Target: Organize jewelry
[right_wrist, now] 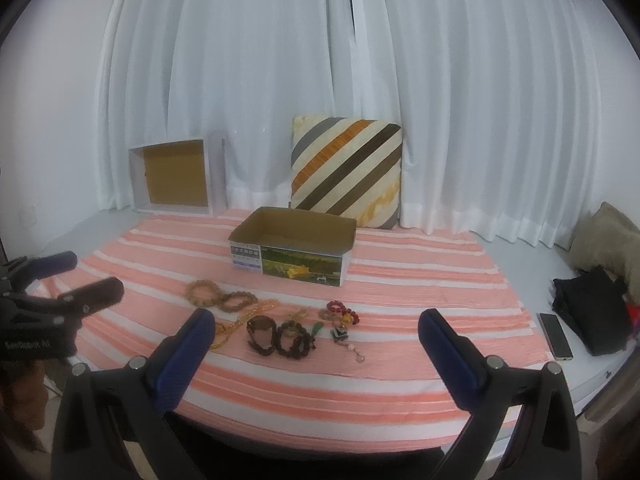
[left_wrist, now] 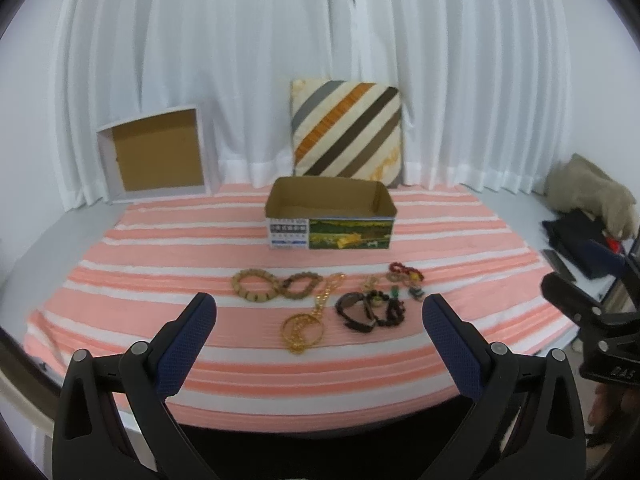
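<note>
Several jewelry pieces lie in a row on the pink-and-white striped cloth (left_wrist: 160, 272): a tan bead bracelet (left_wrist: 255, 285), a brown bead bracelet (left_wrist: 301, 285), a gold chain necklace (left_wrist: 308, 326), dark bead bracelets (left_wrist: 370, 312) and a red bead bracelet (left_wrist: 404, 271). An open cardboard box (left_wrist: 331, 214) stands behind them, empty as far as I see. My left gripper (left_wrist: 320, 316) is open and empty, held just short of the jewelry. My right gripper (right_wrist: 316, 330) is open and empty, also short of the dark bracelets (right_wrist: 280, 336) and the red bracelet (right_wrist: 342, 312); the box (right_wrist: 294, 246) is beyond.
A striped cushion (left_wrist: 347, 132) and a white box lid (left_wrist: 158, 156) lean against the white curtain at the back. At the right edge lie dark cloth (right_wrist: 592, 312), a phone (right_wrist: 556, 336) and a beige bundle (right_wrist: 608, 240). The cloth's front edge is close below both grippers.
</note>
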`<state>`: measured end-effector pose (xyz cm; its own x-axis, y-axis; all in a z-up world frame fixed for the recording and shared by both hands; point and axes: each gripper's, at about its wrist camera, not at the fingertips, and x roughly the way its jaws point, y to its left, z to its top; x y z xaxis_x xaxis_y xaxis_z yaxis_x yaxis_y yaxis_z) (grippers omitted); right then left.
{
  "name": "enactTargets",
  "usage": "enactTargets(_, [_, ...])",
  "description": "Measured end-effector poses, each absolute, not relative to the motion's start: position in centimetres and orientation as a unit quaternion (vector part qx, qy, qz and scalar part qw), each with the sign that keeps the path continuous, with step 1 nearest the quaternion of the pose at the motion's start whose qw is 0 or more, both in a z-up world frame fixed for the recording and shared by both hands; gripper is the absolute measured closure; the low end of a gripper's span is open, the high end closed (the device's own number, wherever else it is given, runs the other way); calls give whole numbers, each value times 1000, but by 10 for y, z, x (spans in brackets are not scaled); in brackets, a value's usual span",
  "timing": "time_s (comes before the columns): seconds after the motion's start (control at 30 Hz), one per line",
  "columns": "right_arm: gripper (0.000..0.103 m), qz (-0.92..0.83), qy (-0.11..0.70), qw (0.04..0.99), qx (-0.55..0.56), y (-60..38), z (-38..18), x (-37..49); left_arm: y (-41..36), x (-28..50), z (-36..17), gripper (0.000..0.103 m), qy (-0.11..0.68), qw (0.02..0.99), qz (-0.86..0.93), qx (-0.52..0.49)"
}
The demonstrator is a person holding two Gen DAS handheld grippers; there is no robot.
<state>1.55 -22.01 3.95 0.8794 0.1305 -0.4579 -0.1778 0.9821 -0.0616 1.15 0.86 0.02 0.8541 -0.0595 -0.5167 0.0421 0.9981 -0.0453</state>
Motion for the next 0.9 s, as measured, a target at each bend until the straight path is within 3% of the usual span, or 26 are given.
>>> enactTargets(0.3, [0,92,239,966,-36,-228,25,24,11,21,-11,0,299,953,-35,-38])
enactTargets(0.9, [0,88,218,970,-60,-220,22,18,13,23,-14,0,283,959,-16,-24])
